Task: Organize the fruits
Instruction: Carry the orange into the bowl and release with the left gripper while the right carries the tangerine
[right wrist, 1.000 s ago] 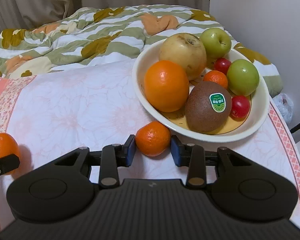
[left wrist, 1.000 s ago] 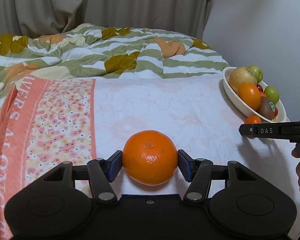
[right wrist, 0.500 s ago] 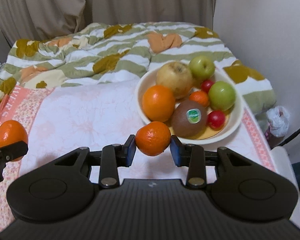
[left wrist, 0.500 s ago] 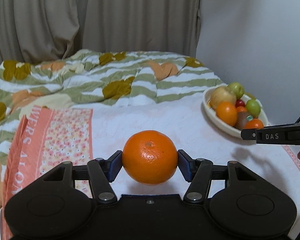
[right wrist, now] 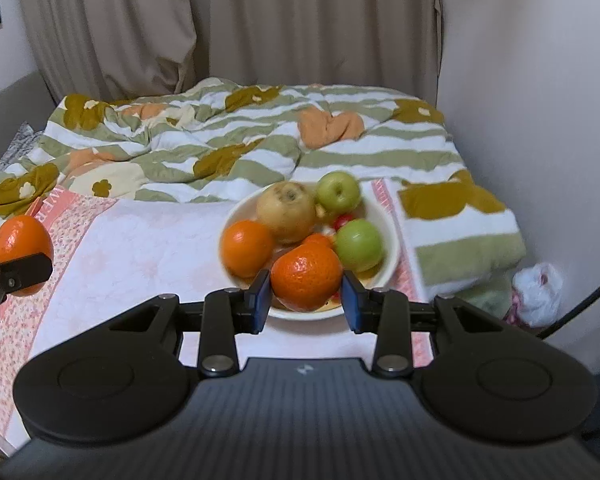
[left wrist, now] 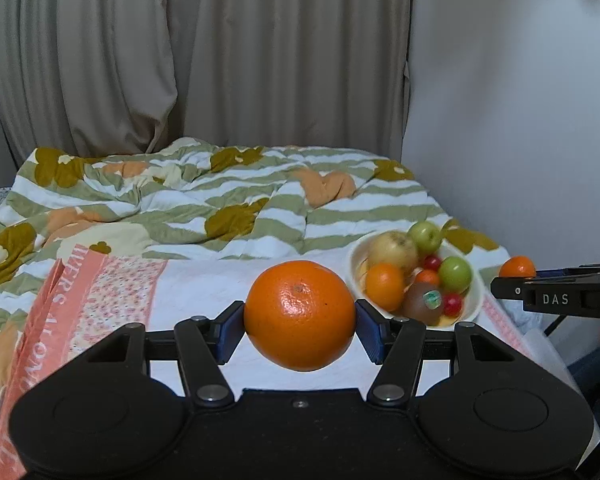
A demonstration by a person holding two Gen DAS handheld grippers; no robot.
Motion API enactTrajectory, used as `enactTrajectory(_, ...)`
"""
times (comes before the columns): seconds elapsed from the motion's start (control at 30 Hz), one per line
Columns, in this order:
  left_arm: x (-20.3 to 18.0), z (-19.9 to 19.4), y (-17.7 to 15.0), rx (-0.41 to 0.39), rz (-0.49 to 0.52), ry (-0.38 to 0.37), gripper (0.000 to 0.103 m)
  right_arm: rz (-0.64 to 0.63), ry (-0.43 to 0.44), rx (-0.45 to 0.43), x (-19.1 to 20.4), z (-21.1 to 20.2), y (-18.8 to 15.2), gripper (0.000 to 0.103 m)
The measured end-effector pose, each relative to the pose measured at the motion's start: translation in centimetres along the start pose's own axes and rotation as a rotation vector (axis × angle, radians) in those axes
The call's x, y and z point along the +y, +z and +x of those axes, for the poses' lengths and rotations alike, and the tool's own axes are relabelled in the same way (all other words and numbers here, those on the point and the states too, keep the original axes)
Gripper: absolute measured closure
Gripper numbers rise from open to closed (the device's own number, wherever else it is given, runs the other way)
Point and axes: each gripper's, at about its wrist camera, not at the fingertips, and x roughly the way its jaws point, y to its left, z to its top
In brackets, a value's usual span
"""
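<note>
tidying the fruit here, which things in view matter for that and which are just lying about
For the job: big orange in left hand-held gripper; small orange in right hand-held gripper; fruit bowl.

Lying about: quilt, plastic bag, curtain.

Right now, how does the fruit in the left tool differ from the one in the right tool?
The orange in the left tool is larger, rounder and smoother. The mandarin in the right tool is smaller, lumpier and hangs before the bowl. Both are orange citrus, clamped and held off the bed.

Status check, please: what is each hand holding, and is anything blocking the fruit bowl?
Left gripper shut on big orange. Right gripper shut on small mandarin. Bowl nearly full; nothing blocking.
</note>
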Motion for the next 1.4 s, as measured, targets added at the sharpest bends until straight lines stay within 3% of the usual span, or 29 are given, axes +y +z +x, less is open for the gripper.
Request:
enactTrajectory(0.27, -5.9, 0.2, 1.5, -0.037, -0.014, 0.022, 0.04, -0.05, 0.052, -0.034, -5.3, -0.6, 1.4, 0.051)
enactTrajectory(0.5, -9.2, 2.5, 3.0, -0.034, 0.013, 0.003, 0.04, -0.051, 0.073, -0.044, -7.5, 0.2, 2.3, 0.051)
enactTrajectory(1.03, -11.6, 13.7, 4.5, 0.1, 0.137, -0.101, 0.04, 0.007, 0.028, 0.026, -9.5, 5.3, 3.1, 0.051)
enactTrajectory(1.4, -12.6, 18.5, 3.5, 0.173, 0.225, -0.146, 0.04, 0.047, -0.005, 0.082, -10.1, 8.6, 3.3, 0.051)
